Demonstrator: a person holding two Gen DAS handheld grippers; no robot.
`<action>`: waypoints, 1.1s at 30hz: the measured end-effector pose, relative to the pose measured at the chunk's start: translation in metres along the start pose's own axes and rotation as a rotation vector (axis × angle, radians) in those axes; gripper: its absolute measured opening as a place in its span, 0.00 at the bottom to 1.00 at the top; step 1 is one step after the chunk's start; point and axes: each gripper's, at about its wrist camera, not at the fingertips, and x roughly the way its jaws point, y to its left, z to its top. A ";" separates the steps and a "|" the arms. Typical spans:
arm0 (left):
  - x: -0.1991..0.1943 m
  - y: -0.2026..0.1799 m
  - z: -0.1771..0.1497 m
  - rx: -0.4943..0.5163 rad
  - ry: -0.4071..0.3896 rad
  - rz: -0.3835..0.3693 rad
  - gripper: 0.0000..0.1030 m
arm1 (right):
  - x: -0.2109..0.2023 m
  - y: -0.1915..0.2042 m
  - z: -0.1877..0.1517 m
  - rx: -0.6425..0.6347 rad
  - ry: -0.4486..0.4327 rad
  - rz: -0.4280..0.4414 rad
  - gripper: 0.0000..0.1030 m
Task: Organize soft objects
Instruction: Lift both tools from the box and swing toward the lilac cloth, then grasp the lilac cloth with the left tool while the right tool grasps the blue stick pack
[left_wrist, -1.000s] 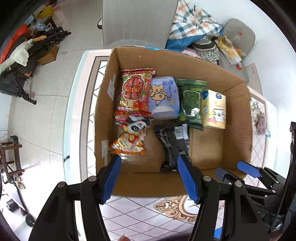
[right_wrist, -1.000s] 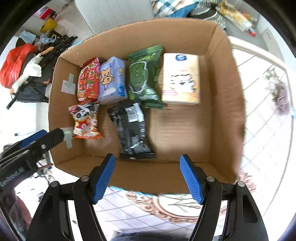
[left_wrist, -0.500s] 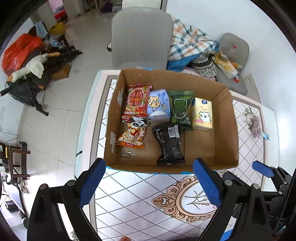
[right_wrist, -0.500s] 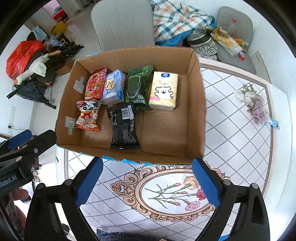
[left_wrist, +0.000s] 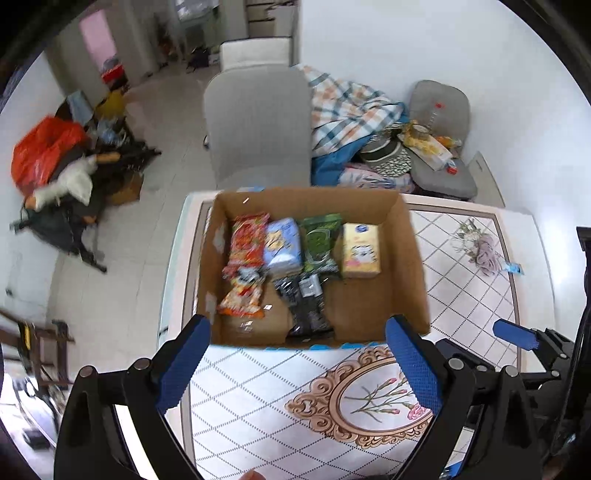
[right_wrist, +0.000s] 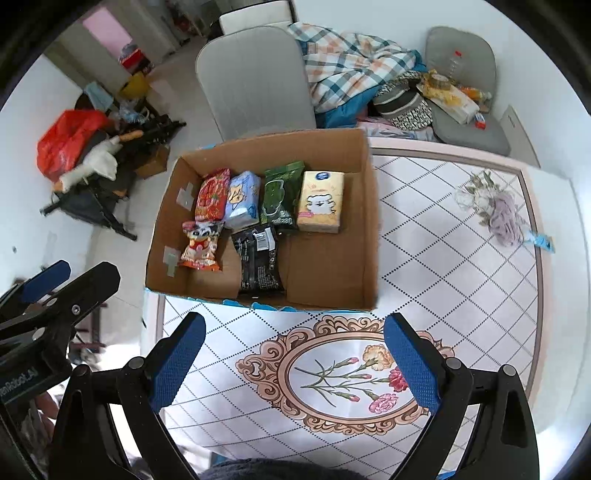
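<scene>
— What is seen first?

— A table (right_wrist: 461, 280) with a diamond-pattern cloth is seen. A big cardboard box (right_wrist: 369, 221) is set on it, at the far left part.

— What is kept in the box?

— Six soft packs are kept on its floor. In the back row, from left to right, a red snack bag (right_wrist: 211, 195), a blue tissue pack (right_wrist: 242, 201), a green pack (right_wrist: 279, 195) and a yellow tissue pack (right_wrist: 320, 203) are laid side by side. In front of them a black pack (right_wrist: 258, 258) and a small cartoon snack bag (right_wrist: 200, 246) are laid.

— Is anything left outside the box?

— A purple cloth bundle (right_wrist: 495, 206) is left on the table, well apart from the box, to the right.

— How are the tools held?

— The left gripper (left_wrist: 297, 363) is spread wide, and nothing is held in it. The right gripper (right_wrist: 295, 360) is spread wide too, and nothing is held. Both are kept above the cloth, on the near side of the box.
</scene>
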 end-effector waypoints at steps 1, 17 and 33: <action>0.000 -0.013 0.004 0.025 -0.009 -0.003 0.94 | -0.004 -0.016 0.001 0.029 0.000 0.010 0.96; 0.155 -0.295 0.083 0.227 0.293 -0.227 0.94 | -0.002 -0.382 0.009 0.653 0.038 -0.024 0.96; 0.311 -0.396 0.113 0.241 0.537 -0.166 0.94 | 0.167 -0.546 0.088 0.982 0.239 0.062 0.69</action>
